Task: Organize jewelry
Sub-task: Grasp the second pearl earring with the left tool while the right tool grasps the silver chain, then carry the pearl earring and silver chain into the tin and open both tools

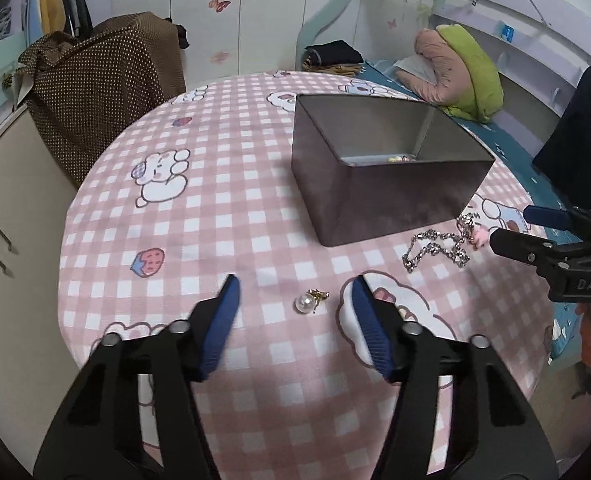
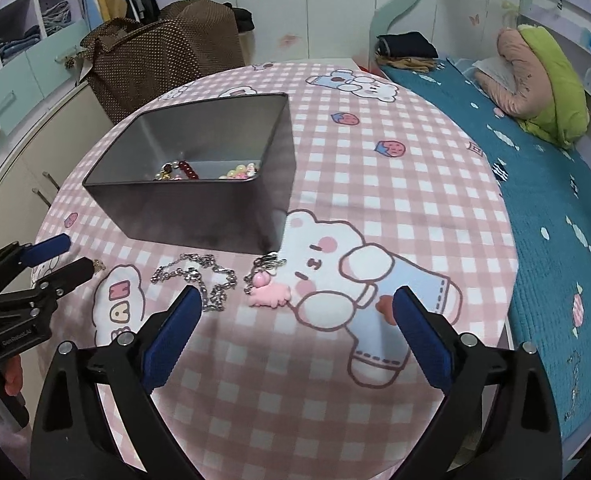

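My left gripper (image 1: 295,286) sits nearest the lens, its blue-padded fingers (image 1: 221,320) spread to either side of a pearl earring (image 1: 308,301) that lies on the cloth between them, untouched by either pad. Nothing is pinched there. My right gripper (image 2: 293,300) is spread wide as well, with bare cloth between its tips; the silver chain (image 2: 199,280) curls just beside its left finger, and the pink charm (image 2: 269,294) lies a little ahead, inside the gap but clear of both pads.

The grey metal box (image 2: 199,208) stands open-topped beyond the chain and charm, its near wall close to them. Beads and other small pieces (image 2: 183,171) rest on its floor against that near wall. From the left view the box stands up and to the right of the earring, with open cloth between.

To the left of the earring the table runs clear toward its rounded edge. The right gripper reaches in from the table's right side in that view, its tips near the chain.

The pink-and-white checked tablecloth (image 1: 215,220), printed with bears and strawberries, covers a round table. A brown dotted bag (image 1: 95,92) sits behind it, white cupboards to the left, and a bed with a teal cover (image 2: 555,240) and a green and pink pillow (image 2: 543,80) to the right.
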Motion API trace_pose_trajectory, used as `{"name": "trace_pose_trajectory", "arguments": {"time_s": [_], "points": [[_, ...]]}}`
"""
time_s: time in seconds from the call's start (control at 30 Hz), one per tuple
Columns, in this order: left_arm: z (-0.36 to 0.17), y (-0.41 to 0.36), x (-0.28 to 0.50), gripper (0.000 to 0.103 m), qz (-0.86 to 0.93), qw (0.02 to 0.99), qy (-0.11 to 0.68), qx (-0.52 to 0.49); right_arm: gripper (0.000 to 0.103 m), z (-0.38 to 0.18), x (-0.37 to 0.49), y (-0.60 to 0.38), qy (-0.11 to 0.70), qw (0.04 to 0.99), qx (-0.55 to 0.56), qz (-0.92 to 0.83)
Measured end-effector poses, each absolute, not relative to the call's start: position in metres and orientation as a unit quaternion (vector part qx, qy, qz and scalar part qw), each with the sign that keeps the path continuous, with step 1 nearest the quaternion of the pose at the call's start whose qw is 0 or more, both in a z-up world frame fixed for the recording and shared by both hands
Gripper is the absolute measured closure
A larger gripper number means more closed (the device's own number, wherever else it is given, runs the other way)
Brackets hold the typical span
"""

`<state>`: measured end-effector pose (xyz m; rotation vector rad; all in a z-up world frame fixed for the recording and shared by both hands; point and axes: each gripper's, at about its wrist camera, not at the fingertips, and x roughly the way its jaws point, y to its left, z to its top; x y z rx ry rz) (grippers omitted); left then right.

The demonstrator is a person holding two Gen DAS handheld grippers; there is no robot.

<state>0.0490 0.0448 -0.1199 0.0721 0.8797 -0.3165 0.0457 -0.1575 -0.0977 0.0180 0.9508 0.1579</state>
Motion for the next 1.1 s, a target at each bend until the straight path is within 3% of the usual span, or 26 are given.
{"name": "trace_pose_trajectory", "arguments": {"time_s": [0.07,0.27,0.33,0.37,0.43,0.87,0.9,1.0,1.03,1.1], "points": [[-0.126,0.045,0.052,0.068,-0.157,0.888,0.432,0.029,0.010,-0.097,0.044,-0.151,0.452,0.888,-0.002,0.091],[-0.131,0.044,0.052,0.086,-0.167,0.890,0.424,0.034,0.019,-0.098,0.041,-0.128,0.442,0.886,-0.036,0.137],[-0.131,0.044,0.051,0.087,-0.176,0.888,0.423,0.030,0.030,-0.100,0.041,-0.122,0.441,0.883,-0.039,0.153],[-0.131,0.044,0.051,0.093,-0.180,0.888,0.422,0.028,0.034,-0.101,0.042,-0.119,0.442,0.881,-0.039,0.163],[-0.131,0.043,0.050,0.092,-0.193,0.886,0.422,0.022,0.042,-0.102,0.044,-0.111,0.441,0.878,-0.044,0.181],[-0.132,0.041,0.056,0.092,-0.188,0.889,0.418,0.011,0.052,-0.118,0.066,-0.089,0.458,0.867,-0.083,0.181],[-0.132,0.041,0.056,0.092,-0.187,0.889,0.417,0.010,0.056,-0.118,0.066,-0.089,0.455,0.868,-0.084,0.181],[-0.132,0.041,0.055,0.092,-0.184,0.891,0.415,0.011,0.090,-0.117,0.065,-0.091,0.457,0.869,-0.084,0.173],[-0.132,0.041,0.055,0.092,-0.184,0.891,0.415,0.011,0.096,-0.117,0.065,-0.091,0.458,0.868,-0.083,0.172],[-0.131,0.042,0.054,0.092,-0.181,0.892,0.414,0.007,0.096,-0.116,0.064,-0.093,0.459,0.868,-0.075,0.172]]}}
